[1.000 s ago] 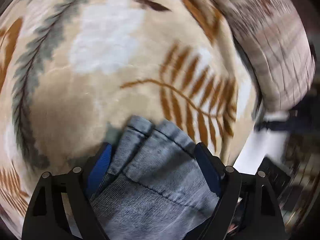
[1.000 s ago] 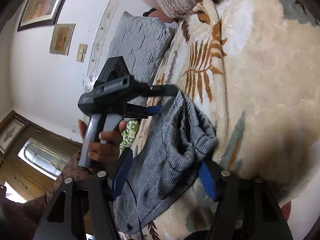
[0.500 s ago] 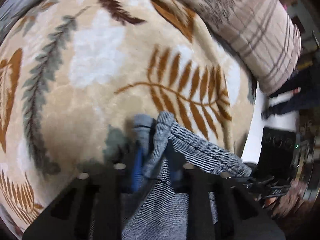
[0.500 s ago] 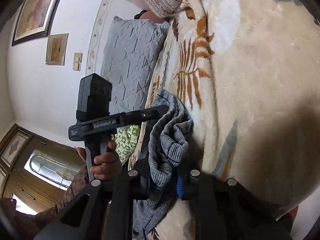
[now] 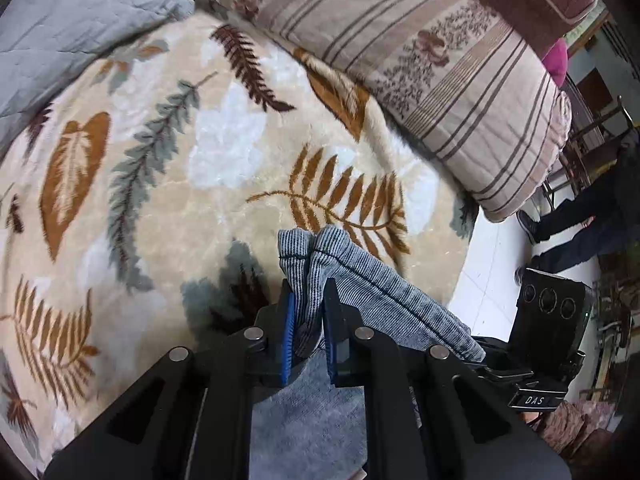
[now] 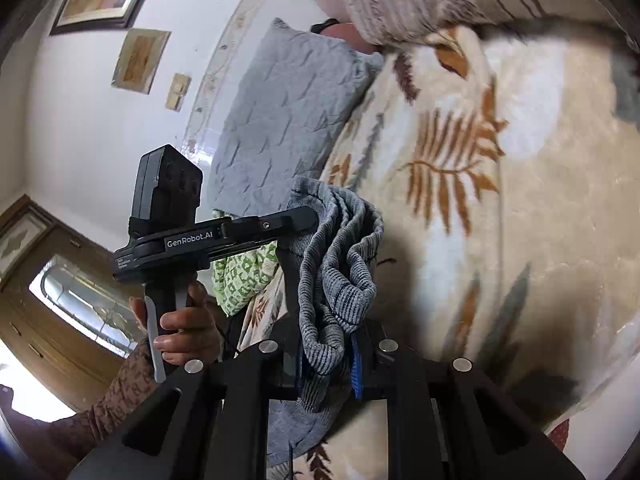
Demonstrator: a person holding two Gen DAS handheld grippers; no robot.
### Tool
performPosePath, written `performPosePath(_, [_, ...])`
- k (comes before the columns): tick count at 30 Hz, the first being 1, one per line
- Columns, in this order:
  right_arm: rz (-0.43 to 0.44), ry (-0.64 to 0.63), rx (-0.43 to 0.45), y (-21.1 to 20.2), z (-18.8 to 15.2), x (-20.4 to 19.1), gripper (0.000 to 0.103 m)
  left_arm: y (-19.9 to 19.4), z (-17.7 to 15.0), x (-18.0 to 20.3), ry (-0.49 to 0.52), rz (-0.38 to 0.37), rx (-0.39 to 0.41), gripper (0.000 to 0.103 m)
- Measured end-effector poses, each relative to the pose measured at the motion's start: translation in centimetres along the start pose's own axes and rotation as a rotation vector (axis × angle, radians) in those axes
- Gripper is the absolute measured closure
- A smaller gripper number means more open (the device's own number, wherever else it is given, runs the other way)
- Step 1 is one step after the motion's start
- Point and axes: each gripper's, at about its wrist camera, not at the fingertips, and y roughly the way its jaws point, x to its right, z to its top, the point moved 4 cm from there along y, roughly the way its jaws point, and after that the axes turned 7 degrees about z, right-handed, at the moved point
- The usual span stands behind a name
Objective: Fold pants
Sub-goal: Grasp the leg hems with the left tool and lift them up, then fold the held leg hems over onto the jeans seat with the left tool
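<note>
Bed covered by a plush cream blanket (image 5: 168, 216) printed with brown, rust and grey-green leaves. Striped beige bolster (image 5: 440, 80) lying along the blanket's far edge. Grey quilted pillow (image 5: 72, 16) at the blanket's head end, beside the bolster's end. Green-and-white patterned cloth (image 6: 244, 276) just below the pillow, at the blanket's edge. Grey ribbed pants (image 5: 360, 280) partly raised off the blanket, lower part hidden.
</note>
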Motion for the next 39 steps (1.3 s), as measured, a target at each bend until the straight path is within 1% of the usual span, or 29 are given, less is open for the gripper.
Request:
performPosePath(4, [0.01,-0.043,-0.009,-0.2,-0.3,-2.0,0.087,-2.2,-0.8,0.0,-0.029,0.009,0.038,0.092])
performPosePath(10, [0.016,-0.107,-0.038,0.2,-1.3,-5.3,0.087,-5.1,-2.9,-1.1,-0.098,-0.002,0.081,0.092])
performPosePath(19, [0.024,-0.181,-0.119,2.0,-3.9,-9.2,0.087,-8.5,-7.0,-3.7,-0.193,-0.017,0.123,0.092])
performPosePath(25, [0.031,-0.235,-0.206,4.4,-6.5,-11.9,0.087,-10.0,-10.1,-5.9,-0.252,-0.019,0.139,0.092])
performPosePath(30, [0.036,-0.273,-0.301,7.0,-9.3,-13.3,0.087,-10.6,-12.5,-7.8,-0.3,-0.015,0.138,0.092])
performPosePath(35, [0.03,-0.294,-0.387,9.5,-12.0,-13.9,0.087,-10.6,-15.4,-10.3,-0.358,-0.008,0.124,0.092])
performPosePath(39, [-0.003,-0.311,-0.471,12.2,-14.3,-13.8,0.086,-9.6,-17.8,-12.7,-0.419,-0.005,0.096,0.09])
